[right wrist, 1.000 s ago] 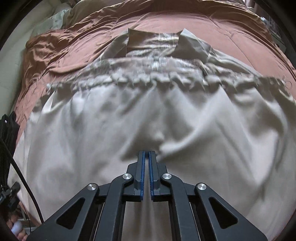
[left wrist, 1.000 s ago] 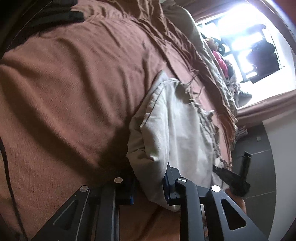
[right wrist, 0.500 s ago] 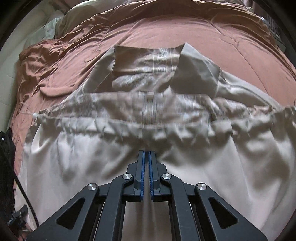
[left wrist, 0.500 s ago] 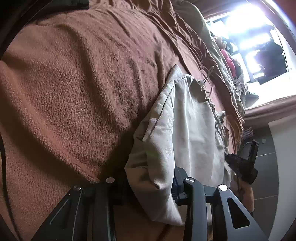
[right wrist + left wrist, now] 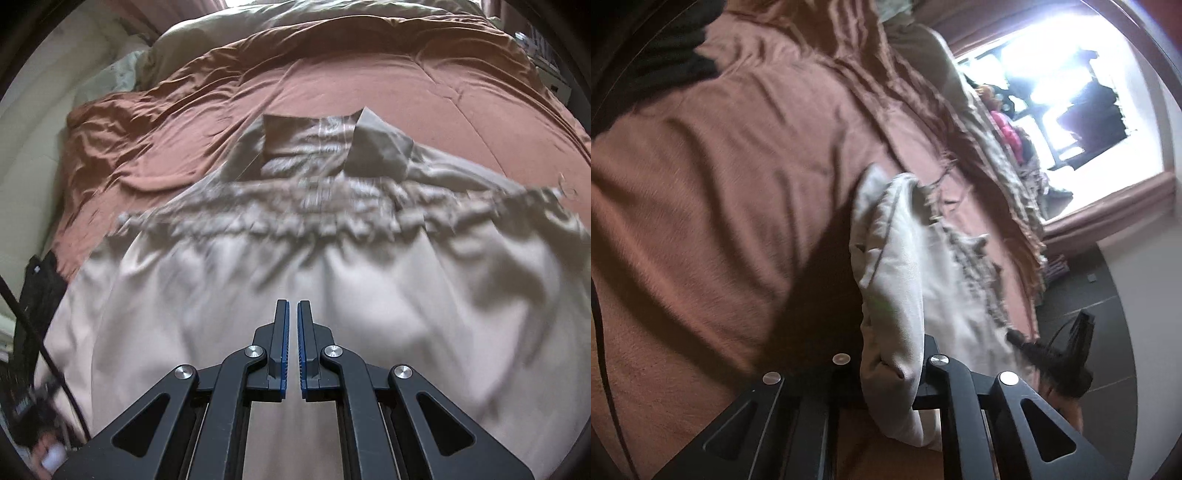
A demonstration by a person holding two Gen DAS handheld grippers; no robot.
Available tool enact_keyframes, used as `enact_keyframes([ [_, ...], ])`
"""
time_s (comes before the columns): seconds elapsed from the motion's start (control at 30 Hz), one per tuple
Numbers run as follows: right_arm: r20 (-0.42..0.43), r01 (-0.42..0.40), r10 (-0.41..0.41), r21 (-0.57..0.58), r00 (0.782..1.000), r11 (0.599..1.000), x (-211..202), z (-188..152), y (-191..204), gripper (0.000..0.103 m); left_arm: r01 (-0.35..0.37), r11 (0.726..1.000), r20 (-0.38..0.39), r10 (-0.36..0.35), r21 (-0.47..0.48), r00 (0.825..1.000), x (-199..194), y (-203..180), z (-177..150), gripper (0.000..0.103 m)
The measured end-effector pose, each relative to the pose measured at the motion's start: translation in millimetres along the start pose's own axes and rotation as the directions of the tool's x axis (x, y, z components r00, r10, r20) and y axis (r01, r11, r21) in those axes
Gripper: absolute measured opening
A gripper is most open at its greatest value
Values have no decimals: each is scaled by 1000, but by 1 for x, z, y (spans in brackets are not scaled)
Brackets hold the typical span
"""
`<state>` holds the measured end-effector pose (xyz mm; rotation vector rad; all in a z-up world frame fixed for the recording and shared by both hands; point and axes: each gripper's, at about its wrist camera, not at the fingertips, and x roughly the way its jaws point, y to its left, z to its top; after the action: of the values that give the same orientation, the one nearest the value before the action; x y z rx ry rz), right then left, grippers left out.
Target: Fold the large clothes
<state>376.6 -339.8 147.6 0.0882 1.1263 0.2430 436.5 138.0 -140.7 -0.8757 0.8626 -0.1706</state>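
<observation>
Garment, beige, lies spread on a brown blanket covering the bed; gathered band runs across its middle, collar flaps at the far end. Left tongs: jaws closing, a thick fold of the garment's edge between them, cloth bunched against both fingers. Right tongs: jaws clenched, narrow slit between the blue pads, nothing visibly gripped, tips over the near cloth. Window bright beyond the bed.
</observation>
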Motion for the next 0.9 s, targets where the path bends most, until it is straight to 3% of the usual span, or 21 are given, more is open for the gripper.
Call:
enact_keyframes([
  [0.23,-10,-81,81,24,997,996,-30,-50,-5,1,71,994,18,-73,78,997,-11,-47,11,11],
  [0.53,-96,-96,102,63,990,993,-31,-105,-11,2,152,972,15,-157,177,987,-15,-115,22,10],
  [0.67,-131,-82,90,66,987,994,-13,-118,-16,2,181,956,-6,-184,231,983,-12,-151,22,10],
  [0.9,-137,-129,140,90,981,988,-12,-124,-29,2,226,918,-52,-221,325,974,2,-212,9,10],
])
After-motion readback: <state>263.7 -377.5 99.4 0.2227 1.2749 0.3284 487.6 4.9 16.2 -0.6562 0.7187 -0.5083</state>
